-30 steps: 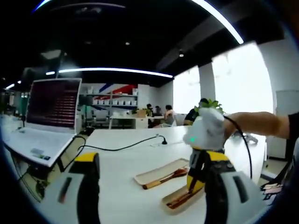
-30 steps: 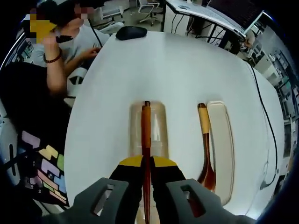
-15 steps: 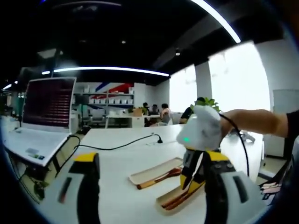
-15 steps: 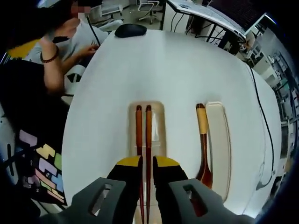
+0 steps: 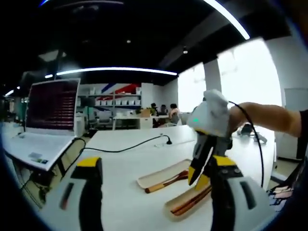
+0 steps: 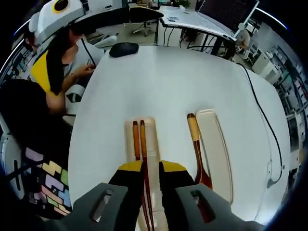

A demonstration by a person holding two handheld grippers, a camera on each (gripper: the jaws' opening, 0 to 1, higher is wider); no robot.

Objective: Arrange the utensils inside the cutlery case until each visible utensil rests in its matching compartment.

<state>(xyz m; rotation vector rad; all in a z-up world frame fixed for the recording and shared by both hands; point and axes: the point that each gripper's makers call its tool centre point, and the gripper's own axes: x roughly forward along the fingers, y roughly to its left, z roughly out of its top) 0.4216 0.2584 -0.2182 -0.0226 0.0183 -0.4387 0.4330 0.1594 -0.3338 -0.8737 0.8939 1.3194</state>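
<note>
**Chopsticks in their tray; spoon waits beside the other**

The chopsticks point(image 6: 140, 144) lie side by side in the left tray point(image 6: 153, 126) of the cutlery case, running back between the fingers of the right gripper point(image 6: 151, 168), which stand slightly apart and released, above the pair rather than clamped on it. To their right the wooden spoon point(image 6: 196, 151) rests on the table point(image 6: 178, 77) along the left edge of the right tray point(image 6: 216, 149), not inside it. In the left gripper view the right gripper point(image 5: 204, 166) hovers over the near tray point(image 5: 185, 204). The left gripper point(image 5: 159, 192) is held wide open, grasping nothing, well apart from the case.

By my judgement the chopstick step looks finished; next comes picking up the spoon by its handle and laying it in the right tray.
</note>
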